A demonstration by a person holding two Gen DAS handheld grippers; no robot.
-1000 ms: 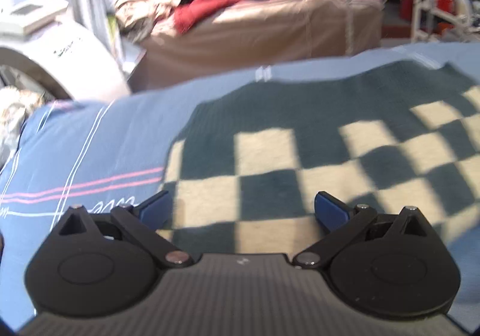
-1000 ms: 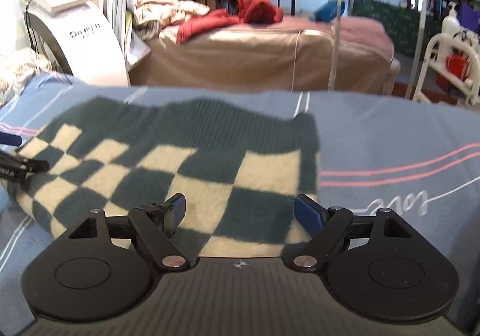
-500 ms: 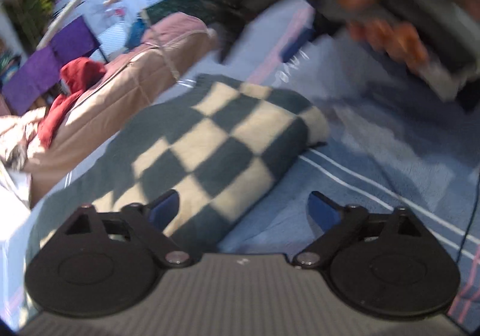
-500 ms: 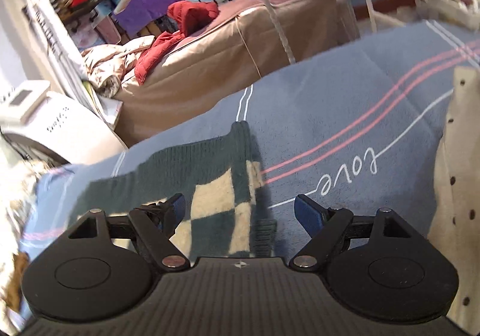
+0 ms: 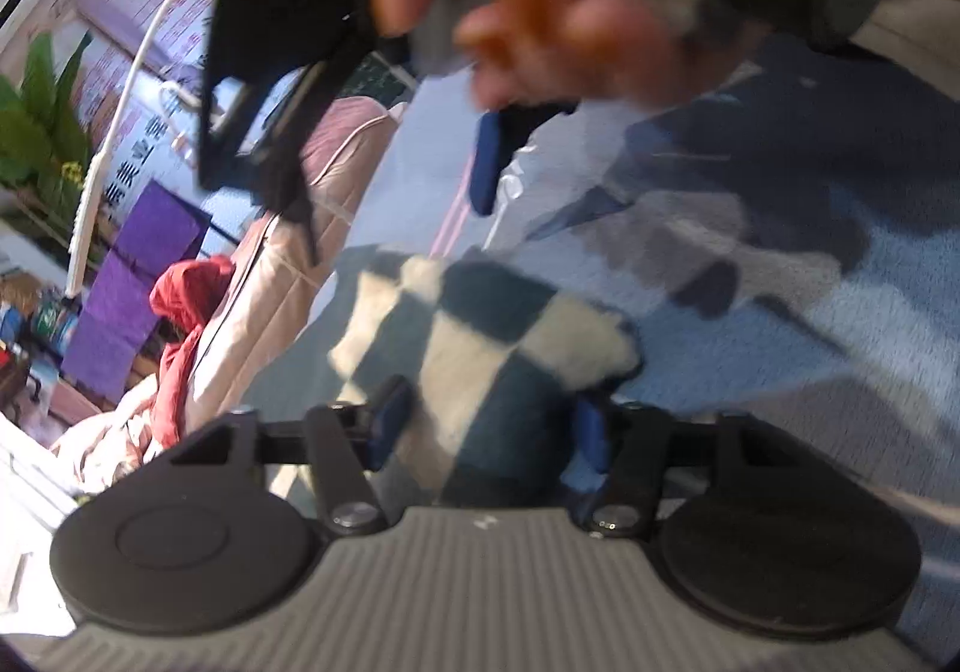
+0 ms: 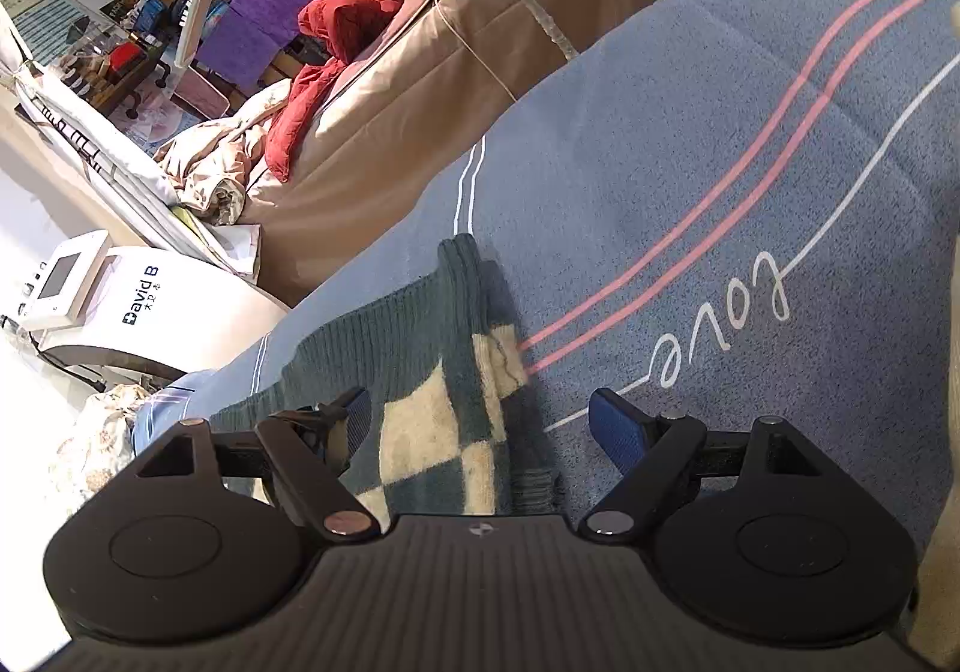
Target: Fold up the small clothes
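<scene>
A dark green and cream checkered knit garment [image 5: 480,336] lies folded on the blue bed cover [image 5: 780,360]. My left gripper [image 5: 489,426] has its blue pads on either side of the garment's near end, narrowed around it. In the right wrist view the same garment [image 6: 432,396] lies under my right gripper [image 6: 486,426], which is open above its folded edge. The right gripper and the hand that holds it also show blurred at the top of the left wrist view [image 5: 372,90].
The blue cover has pink stripes and the word "love" [image 6: 726,324]. A tan covered bed [image 6: 456,66] with a red cloth [image 6: 336,36] stands behind. A white machine [image 6: 126,312] stands at the left. A cream dotted cloth [image 6: 951,432] lies at the right edge.
Both grippers have tilted and swung. The left gripper has closed in around the garment's near end. The right gripper has come closer above the left one, still open over the garment's edge.
</scene>
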